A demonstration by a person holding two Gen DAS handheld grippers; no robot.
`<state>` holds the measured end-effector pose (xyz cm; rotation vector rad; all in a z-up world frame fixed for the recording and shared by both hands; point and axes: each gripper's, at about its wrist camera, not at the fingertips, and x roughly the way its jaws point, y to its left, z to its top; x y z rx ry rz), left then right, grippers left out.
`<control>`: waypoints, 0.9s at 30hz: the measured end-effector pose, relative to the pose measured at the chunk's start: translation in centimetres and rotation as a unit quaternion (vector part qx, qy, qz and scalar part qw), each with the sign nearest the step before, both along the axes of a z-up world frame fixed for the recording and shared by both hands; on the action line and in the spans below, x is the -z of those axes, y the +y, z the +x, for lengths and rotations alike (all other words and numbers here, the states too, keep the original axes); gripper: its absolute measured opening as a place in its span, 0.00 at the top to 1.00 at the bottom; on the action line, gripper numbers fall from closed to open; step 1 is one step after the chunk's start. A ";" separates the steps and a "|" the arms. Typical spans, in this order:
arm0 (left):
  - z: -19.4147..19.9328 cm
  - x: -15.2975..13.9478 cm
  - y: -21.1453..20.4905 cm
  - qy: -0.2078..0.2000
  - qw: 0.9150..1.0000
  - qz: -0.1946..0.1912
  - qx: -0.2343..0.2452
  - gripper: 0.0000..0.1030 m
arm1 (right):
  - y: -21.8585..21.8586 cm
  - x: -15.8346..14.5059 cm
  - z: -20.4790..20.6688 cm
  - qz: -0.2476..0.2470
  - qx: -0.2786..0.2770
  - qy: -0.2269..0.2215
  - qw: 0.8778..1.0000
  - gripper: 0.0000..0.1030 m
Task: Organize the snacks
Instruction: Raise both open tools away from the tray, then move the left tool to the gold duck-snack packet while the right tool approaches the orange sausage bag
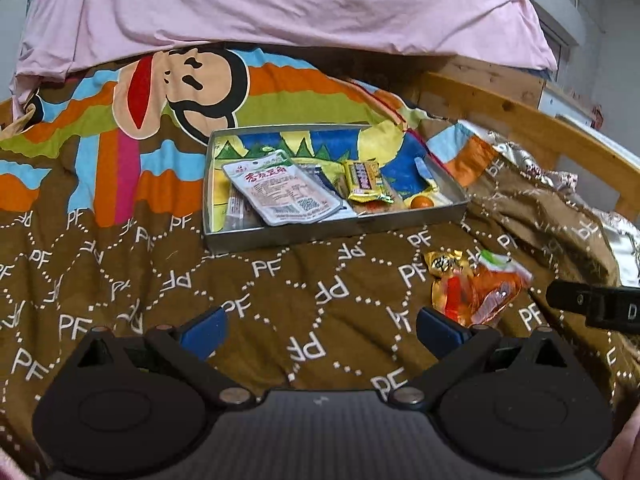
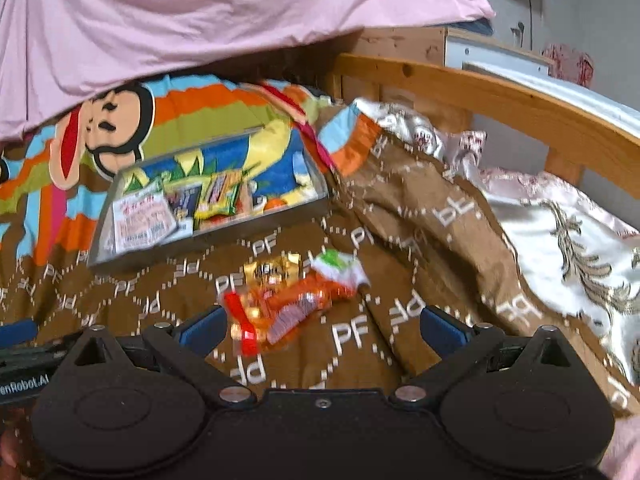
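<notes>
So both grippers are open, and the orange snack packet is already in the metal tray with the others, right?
Not quite. Both the left gripper and right gripper are open, but the orange snack packet lies on the brown blanket outside the metal tray, as both wrist views show.

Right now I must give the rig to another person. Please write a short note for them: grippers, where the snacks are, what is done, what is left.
Left gripper: open, empty, over the brown quilt.
Right gripper: open, empty, close to the loose snacks.
Metal tray: on the quilt; holds a grey-white pouch, a yellow pack, a small orange sweet and more.
Left to do: orange packet and gold candy lie outside, in front of the tray.
</notes>
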<state>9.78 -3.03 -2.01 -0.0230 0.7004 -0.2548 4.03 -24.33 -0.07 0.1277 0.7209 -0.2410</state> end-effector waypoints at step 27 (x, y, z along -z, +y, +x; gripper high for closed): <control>0.2 1.5 0.4 0.069 0.997 0.038 -0.029 0.01 | 1.7 1.8 1.1 -0.013 -0.038 0.088 0.995 0.01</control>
